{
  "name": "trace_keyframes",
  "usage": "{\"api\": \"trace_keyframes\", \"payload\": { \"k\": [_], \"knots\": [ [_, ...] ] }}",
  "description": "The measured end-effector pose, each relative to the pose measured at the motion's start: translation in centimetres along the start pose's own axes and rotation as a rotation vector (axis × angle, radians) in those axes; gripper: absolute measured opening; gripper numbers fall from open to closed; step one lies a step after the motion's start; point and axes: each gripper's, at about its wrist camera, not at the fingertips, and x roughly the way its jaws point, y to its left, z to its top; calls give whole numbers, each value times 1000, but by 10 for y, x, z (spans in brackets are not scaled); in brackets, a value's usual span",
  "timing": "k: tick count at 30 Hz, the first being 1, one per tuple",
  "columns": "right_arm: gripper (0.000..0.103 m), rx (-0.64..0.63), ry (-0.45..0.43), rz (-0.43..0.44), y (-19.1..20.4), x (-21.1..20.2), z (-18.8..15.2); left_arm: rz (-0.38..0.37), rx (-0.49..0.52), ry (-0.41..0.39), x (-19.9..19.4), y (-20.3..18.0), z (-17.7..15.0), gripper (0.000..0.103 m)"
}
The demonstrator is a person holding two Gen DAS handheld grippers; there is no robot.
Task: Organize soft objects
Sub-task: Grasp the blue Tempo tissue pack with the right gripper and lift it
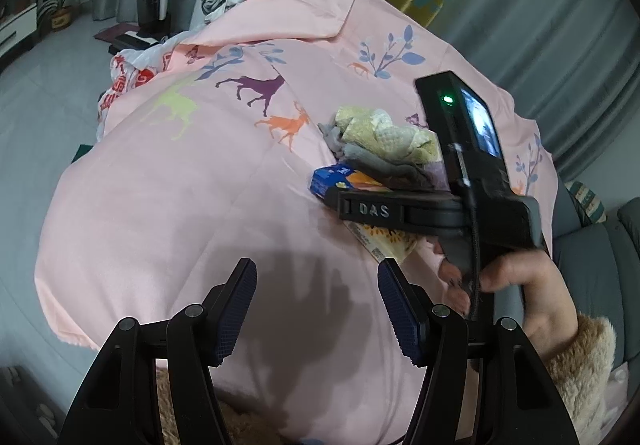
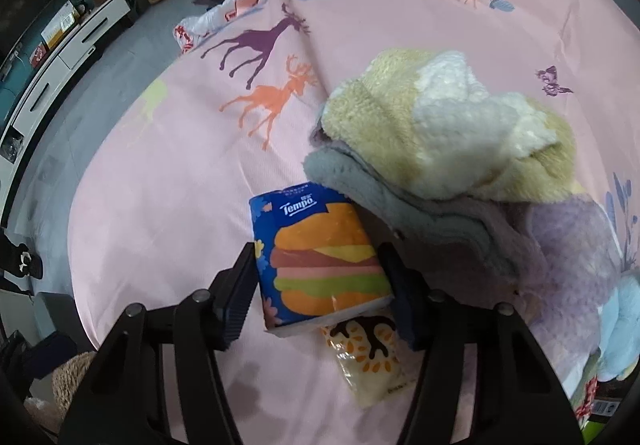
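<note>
so, left gripper [image 1: 316,309]: fingers spread with nothing between them, hanging over bare pink sheet [image 1: 200,185] near its front edge; likely waiting its turn.
sheet: printed with deer, spread over the bed as the worktop; far edge folded back.
tissue pack [image 2: 320,265]: blue, burger print, lying on the sheet towards its right side, one corner tucked against the towel pile. it sits squarely between the right gripper's [image 2: 320,293] fingers.
right gripper: pointed steeply down over the pack, a hand [image 1: 520,285] on its handle. the fingers bracket the pack's two long sides and look to be touching them; whether they are really squeezing i cannot tell for sure, though it reads as a grip just being taken.
yellow packet [image 2: 368,361]: flat, leaf print, lying under the tissue pack's near end, so lifting the pack should free it.
towel pile [image 2: 440,149]: grey, yellow-cream and lilac fleece heaped at the sheet's right side, loosely bunched, not yet folded.
judgement: the pack is being picked up to sort it away from the towels; soft wrapping may dent or slip if pinched off-centre.
</note>
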Motion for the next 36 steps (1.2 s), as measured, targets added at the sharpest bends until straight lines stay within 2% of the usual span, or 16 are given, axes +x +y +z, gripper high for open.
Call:
{"api": "trace_keyframes", "payload": {
  "k": [5, 10, 15, 19, 21, 22, 23, 24, 25, 27, 31, 33, 36],
  "knots": [
    [57, 108, -110, 47, -22, -49, -42, -14, 26, 9, 3, -13, 0, 64],
    [58, 268, -207, 15, -59, -97, -111, -29, 70, 40, 18, -40, -7, 64],
    [58, 459, -205, -80, -101, -111, -179, -46, 138, 92, 40, -78, -23, 64],
    [60, 586, -162, -103, -127, -105, -224, -63, 180, 154, 62, -105, -40, 64],
    [61, 625, -144, -89, -133, -100, -234, -83, 202, 193, 73, -118, -50, 64],
    [65, 649, -149, -69, -138, -102, -240, -89, 210, 208, 77, -122, -54, 64],
    [80, 664, -162, -60, -140, -106, -244, -91, 221, 228, 81, -128, -59, 64],
    [90, 673, -184, -58, -141, -112, -250, -90, 231, 245, 85, -132, -63, 64],
    [91, 686, -220, -57, -144, -119, -257, -91, 238, 256, 87, -135, -66, 66],
    [91, 709, -254, -46, -151, -128, -265, -88, 258, 273, 91, -142, -73, 81],
    [88, 760, -299, 57, -166, -132, -267, -109, 273, 273, 91, -151, -83, 83],
    [78, 770, -309, 127, -172, -129, -263, -129, 272, 299, 96, -155, -88, 83],
    [66, 768, -289, 183, -173, -121, -259, -174, 258, 334, 105, -160, -94, 83]
  ]
}}
